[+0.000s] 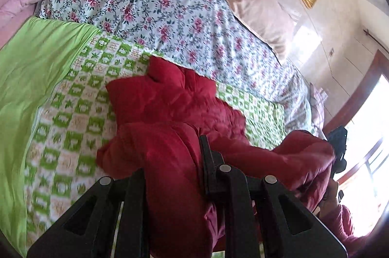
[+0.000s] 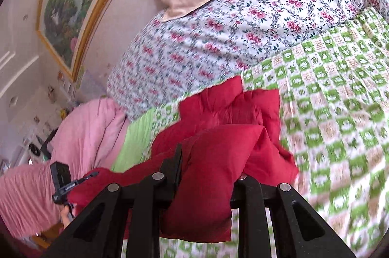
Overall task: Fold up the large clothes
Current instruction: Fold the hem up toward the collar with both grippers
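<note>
Both tongs pinch the red padded jacket (image 1: 170,112) at lower centre — left tongs (image 1: 173,160), right tongs (image 2: 209,163) — so keep its edge level and taut above the bed (image 2: 340,87)

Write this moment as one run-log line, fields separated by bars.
step: fold | item: red padded garment | left gripper: shut on garment | right gripper: shut on garment | surface: green checked quilt
</note>
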A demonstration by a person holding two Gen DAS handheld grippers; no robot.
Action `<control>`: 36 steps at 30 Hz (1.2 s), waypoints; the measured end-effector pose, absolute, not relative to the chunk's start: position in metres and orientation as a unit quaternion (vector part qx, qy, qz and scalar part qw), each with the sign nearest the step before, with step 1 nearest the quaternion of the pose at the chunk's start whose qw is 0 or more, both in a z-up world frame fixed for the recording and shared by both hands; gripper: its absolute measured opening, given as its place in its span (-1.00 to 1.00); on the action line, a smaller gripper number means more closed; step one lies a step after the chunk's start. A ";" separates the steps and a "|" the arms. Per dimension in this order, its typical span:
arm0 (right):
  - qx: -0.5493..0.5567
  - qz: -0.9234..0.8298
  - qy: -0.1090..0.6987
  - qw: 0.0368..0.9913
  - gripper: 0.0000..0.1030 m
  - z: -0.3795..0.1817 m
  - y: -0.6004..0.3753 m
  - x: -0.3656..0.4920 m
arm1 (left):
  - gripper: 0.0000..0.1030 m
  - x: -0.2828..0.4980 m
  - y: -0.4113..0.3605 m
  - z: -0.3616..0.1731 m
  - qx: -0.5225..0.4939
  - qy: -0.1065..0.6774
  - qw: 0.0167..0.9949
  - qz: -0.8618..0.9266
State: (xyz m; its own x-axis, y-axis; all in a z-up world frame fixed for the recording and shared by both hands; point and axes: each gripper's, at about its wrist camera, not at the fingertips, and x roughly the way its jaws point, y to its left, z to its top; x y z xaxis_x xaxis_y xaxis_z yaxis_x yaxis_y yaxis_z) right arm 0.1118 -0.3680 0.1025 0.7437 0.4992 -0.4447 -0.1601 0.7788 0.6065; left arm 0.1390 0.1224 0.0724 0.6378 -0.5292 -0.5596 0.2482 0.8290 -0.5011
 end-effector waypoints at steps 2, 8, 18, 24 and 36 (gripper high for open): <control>0.278 0.178 0.305 0.894 -0.58 0.103 -0.368 0.133 | -0.71 0.158 0.121 0.072 -0.198 0.363 0.885 -0.212; 0.305 0.156 0.310 0.887 -0.58 0.088 -0.371 0.195 | -0.71 0.209 0.120 0.060 -0.211 0.371 0.883 -0.194; 0.333 0.123 0.331 0.874 -0.56 0.052 -0.379 0.261 | -0.71 0.275 0.126 0.027 -0.224 0.395 0.875 -0.166; 0.361 0.101 0.345 0.860 -0.55 0.023 -0.385 0.297 | -0.71 0.317 0.127 -0.001 -0.231 0.424 0.862 -0.155; 0.364 0.067 0.344 0.863 -0.54 -0.024 -0.383 0.333 | -0.63 0.354 0.136 -0.038 -0.274 0.449 0.836 -0.156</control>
State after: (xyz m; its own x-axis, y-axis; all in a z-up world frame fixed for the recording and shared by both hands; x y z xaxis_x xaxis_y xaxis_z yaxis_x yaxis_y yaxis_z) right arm 0.3332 -0.3831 -0.0239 0.7544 0.3655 -0.5452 0.1358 0.7257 0.6745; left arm 0.3541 0.1362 -0.0380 0.5475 -0.5074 -0.6654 0.0148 0.8009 -0.5986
